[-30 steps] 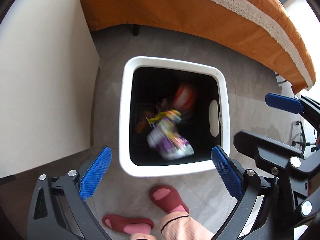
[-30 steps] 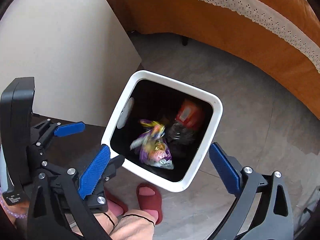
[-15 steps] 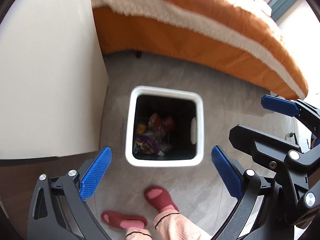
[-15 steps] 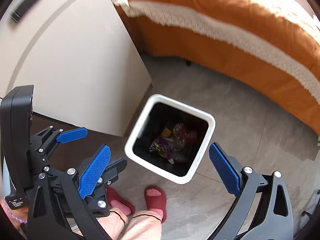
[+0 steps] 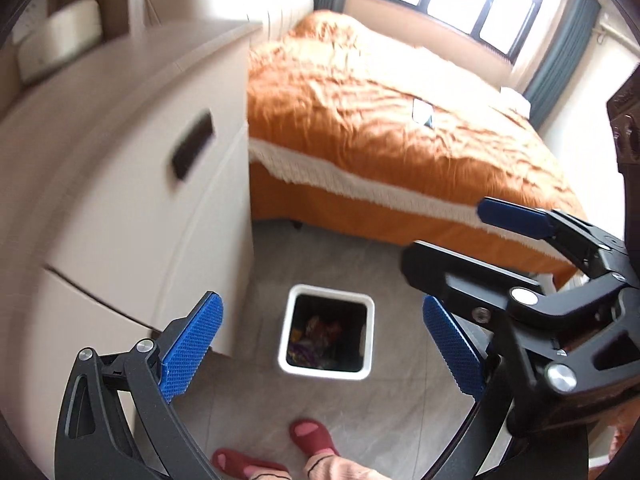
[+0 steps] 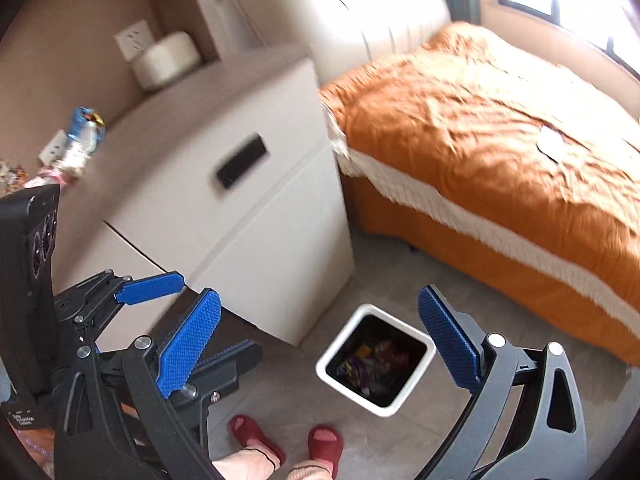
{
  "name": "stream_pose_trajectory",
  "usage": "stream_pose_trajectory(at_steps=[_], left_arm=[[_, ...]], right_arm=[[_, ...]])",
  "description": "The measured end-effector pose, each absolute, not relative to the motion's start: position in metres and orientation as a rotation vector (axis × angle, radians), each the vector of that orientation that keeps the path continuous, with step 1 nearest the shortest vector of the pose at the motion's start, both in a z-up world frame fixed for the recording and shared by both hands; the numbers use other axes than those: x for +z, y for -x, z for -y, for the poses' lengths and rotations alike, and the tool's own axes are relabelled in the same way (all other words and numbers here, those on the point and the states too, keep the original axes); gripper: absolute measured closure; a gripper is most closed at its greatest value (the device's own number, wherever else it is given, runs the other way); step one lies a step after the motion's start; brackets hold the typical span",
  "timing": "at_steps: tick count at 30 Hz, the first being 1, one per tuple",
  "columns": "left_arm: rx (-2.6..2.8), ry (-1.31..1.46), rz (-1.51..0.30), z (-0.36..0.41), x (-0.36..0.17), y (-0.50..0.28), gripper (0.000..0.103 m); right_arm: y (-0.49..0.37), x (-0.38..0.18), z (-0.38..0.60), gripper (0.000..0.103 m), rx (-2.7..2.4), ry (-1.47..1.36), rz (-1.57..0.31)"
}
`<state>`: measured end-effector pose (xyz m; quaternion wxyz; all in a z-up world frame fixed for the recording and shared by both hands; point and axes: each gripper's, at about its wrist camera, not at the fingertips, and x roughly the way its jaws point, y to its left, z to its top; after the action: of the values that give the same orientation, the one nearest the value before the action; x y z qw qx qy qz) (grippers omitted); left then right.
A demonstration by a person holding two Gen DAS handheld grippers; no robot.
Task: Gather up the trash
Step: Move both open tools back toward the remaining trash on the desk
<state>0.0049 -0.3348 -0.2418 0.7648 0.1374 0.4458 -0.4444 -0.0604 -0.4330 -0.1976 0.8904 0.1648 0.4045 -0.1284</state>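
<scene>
A white square bin (image 5: 283, 340) stands on the grey floor far below, between the wide-apart pads of my left gripper (image 5: 322, 346), which is open and holds nothing. Colourful wrappers (image 5: 316, 336) lie inside it. In the right wrist view the bin (image 6: 348, 390) and its wrappers (image 6: 372, 364) sit low, partly between the pads of my right gripper (image 6: 318, 346), open and empty too. More wrappers (image 6: 82, 138) lie on the nightstand top at the left. The left gripper's fingers (image 6: 150, 288) show at the lower left, apart.
A white nightstand (image 6: 256, 216) with a dark drawer handle stands left of the bin. A bed with an orange cover (image 5: 380, 132) fills the right. A white round object (image 6: 166, 60) sits at the nightstand's back. A person's feet in red slippers (image 6: 324, 442) stand near the bin.
Both grippers have risen well above the bin and tilted up toward the room. The purple wrapper that was falling now lies in the bin.
</scene>
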Motion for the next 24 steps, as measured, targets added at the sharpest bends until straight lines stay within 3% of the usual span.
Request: stream_pose_trajectory(at_steps=[14,24], left_arm=[[-0.589,-0.149,-0.743,0.185,-0.118,-0.052,0.005],[-0.263,-0.098,-0.699,0.036,-0.09,-0.09,0.005]], right_arm=[[-0.032,-0.093,0.323,0.005,0.098,-0.188,-0.676],[-0.103,-0.07,0.19,0.005,0.399,-0.029,-0.657]])
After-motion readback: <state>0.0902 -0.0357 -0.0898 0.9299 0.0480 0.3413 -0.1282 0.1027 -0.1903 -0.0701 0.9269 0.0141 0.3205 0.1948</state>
